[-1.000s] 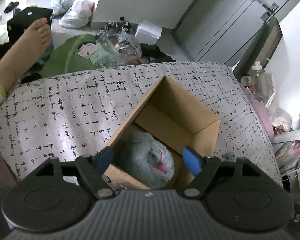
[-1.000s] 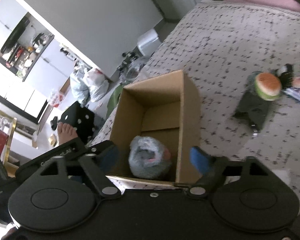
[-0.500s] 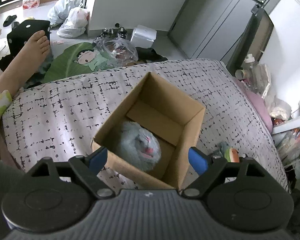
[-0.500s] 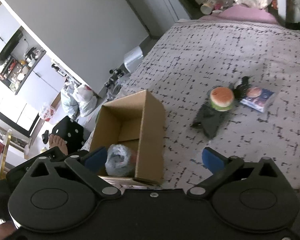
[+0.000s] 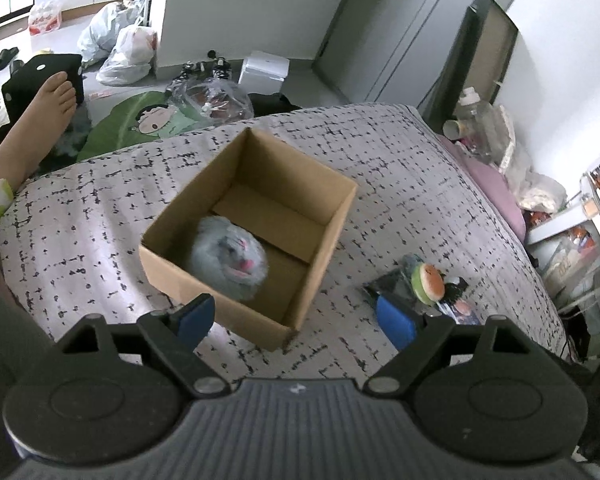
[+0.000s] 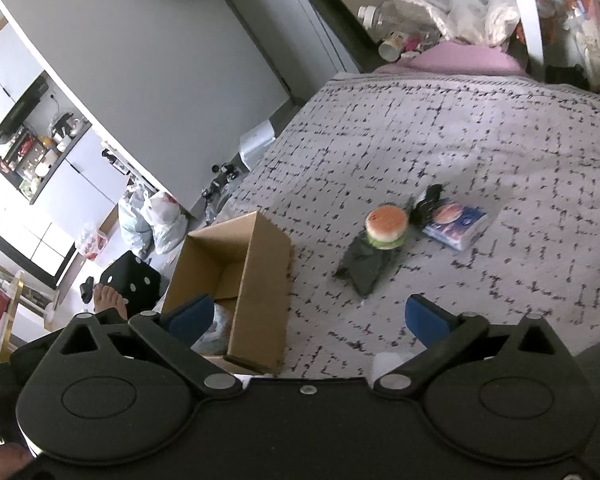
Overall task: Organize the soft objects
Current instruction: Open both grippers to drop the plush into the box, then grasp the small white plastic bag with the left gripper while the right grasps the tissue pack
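An open cardboard box [image 5: 324, 248] stands on the patterned bed cover; it also shows in the right wrist view [image 6: 260, 288]. A grey plush toy [image 5: 230, 256] lies inside it, partly visible in the right wrist view [image 6: 216, 330]. A burger-shaped soft toy [image 6: 386, 226] lies on a dark cloth [image 6: 366, 268] to the right of the box, beside a tissue pack [image 6: 458, 228] and a small black item [image 6: 426, 202]. The burger toy also shows in the left wrist view [image 5: 428, 284]. My left gripper [image 5: 296, 318] is open and empty above the box's near edge. My right gripper [image 6: 308, 318] is open and empty, between box and cloth.
The bed cover [image 6: 480, 140] extends to the right and back. A person's bare foot [image 5: 52, 96] rests at the left edge. Plastic bags [image 5: 124, 48], a clear bag [image 5: 212, 98] and a white box [image 5: 264, 70] lie on the floor beyond. Bottles and clutter [image 6: 420, 24] stand at the headboard side.
Both grippers have pulled back and up from the box, leaving the grey plush inside. The right gripper has swung rightwards, bringing the burger toy and tissue pack more into view.
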`<state>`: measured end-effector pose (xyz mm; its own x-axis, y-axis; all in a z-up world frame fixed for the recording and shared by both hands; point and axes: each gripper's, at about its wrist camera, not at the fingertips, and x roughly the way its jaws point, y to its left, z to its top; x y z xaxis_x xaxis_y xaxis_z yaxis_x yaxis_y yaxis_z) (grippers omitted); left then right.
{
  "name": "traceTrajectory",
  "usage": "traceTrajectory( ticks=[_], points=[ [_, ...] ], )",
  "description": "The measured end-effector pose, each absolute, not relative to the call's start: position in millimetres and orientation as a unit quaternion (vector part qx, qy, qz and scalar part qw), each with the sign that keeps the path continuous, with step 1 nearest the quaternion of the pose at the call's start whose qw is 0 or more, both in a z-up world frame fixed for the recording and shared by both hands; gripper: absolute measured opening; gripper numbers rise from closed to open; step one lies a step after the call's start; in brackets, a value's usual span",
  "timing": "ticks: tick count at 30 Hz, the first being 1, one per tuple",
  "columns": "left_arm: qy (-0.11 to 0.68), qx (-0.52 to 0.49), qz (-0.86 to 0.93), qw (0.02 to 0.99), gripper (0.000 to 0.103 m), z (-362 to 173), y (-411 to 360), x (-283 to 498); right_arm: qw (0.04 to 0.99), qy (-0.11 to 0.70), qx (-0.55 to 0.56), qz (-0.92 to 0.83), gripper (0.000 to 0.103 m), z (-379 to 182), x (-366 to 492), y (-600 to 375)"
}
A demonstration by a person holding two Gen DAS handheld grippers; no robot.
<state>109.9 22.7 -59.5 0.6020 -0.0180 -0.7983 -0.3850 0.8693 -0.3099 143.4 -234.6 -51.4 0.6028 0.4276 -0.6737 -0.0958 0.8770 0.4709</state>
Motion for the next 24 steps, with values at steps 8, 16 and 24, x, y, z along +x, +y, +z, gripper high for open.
traceTrajectory(
  ticks=[8,16,24],
  points=[
    [0.436,-0.211,0.092,0.87,0.087,-55.5,-10.2,109.9,0.879,0.411,0.195,0.143,0.103,-50.9,139.2,-264.9],
    [0.446,-0.19,0.083,0.87,0.087,-57.4,-37.5,115.1,0.881,0.409,0.197,0.132,0.103,-54.8,140.5,-293.4],
    [0.461,-0.175,0.077,0.867,0.087,-66.1,-62.0,121.9,0.879,0.412,0.205,0.124,0.103,-64.4,145.9,-318.3]
  ],
)
